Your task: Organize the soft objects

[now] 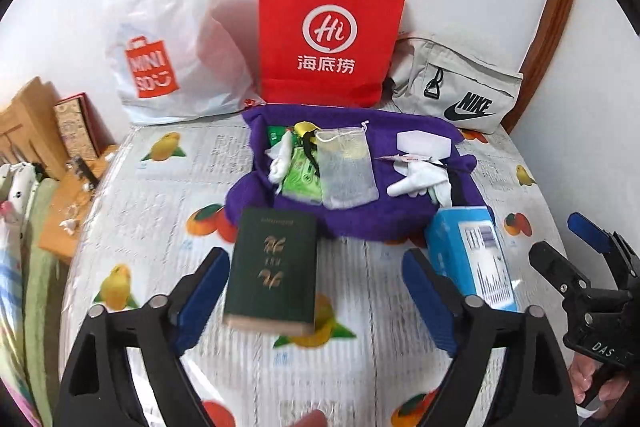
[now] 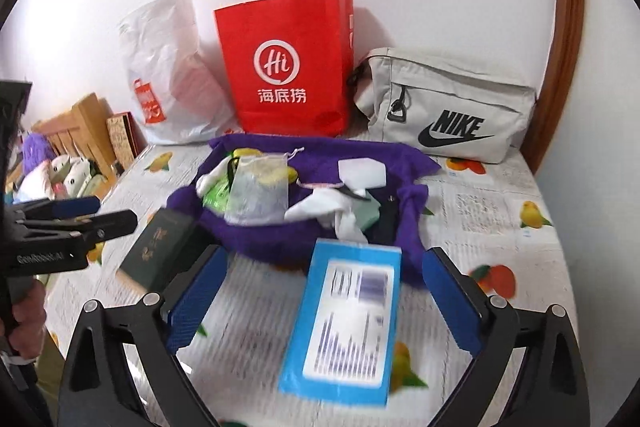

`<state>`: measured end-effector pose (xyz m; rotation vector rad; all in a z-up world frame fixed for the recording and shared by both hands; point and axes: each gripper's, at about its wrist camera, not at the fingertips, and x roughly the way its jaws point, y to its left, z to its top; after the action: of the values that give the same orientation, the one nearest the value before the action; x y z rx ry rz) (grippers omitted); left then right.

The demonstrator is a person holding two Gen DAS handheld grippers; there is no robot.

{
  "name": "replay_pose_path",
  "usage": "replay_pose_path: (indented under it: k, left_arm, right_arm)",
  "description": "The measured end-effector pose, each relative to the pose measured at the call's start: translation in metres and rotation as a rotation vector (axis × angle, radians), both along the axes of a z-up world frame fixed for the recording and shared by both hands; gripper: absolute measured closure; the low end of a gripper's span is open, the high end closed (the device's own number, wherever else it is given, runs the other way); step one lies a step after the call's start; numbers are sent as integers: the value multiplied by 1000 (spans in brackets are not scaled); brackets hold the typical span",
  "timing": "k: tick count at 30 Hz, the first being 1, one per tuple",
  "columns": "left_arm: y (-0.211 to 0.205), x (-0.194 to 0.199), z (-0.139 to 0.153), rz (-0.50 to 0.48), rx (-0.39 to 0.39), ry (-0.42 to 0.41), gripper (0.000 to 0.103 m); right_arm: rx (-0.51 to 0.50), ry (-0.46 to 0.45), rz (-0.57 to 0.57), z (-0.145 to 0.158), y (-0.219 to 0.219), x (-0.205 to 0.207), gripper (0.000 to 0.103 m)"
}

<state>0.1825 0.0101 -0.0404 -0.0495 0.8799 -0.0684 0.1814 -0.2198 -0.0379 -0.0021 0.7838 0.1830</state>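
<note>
A purple cloth (image 1: 352,215) (image 2: 276,239) lies on the table with small soft things on it: a mesh drawstring pouch (image 1: 348,171) (image 2: 260,191), white gloves (image 1: 420,183) (image 2: 324,211), a green packet (image 1: 302,181) and a white sponge block (image 1: 424,143) (image 2: 362,173). A dark green book (image 1: 272,267) (image 2: 160,251) lies between my open left gripper's (image 1: 316,291) jaws. A blue box (image 1: 472,259) (image 2: 348,323) lies between my open right gripper's (image 2: 324,299) jaws. Both grippers are empty.
At the back wall stand a white Miniso plastic bag (image 1: 168,59) (image 2: 168,83), a red paper bag (image 1: 328,31) (image 2: 288,67) and a grey Nike pouch (image 1: 456,87) (image 2: 444,103). The fruit-print tablecloth (image 1: 160,211) covers the table. Boxes and clutter (image 1: 52,131) lie off its left edge.
</note>
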Motion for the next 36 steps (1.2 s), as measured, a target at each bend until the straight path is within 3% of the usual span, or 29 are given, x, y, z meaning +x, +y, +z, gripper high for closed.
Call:
replay_pose_path:
  k: [4,19,36]
  left_arm:
    - [-2,-30,6,23,41,-40,10]
    - [1,-119,19,29,-17,-120,10]
    - [-5,-146,20,33,-4,-136,10]
  right_arm:
    - [18,-6,-4,9,1,-34,5]
    - [35,-30,-82,25,-3,-116,5]
    - [32,-45,-96,28,-11,-152,5]
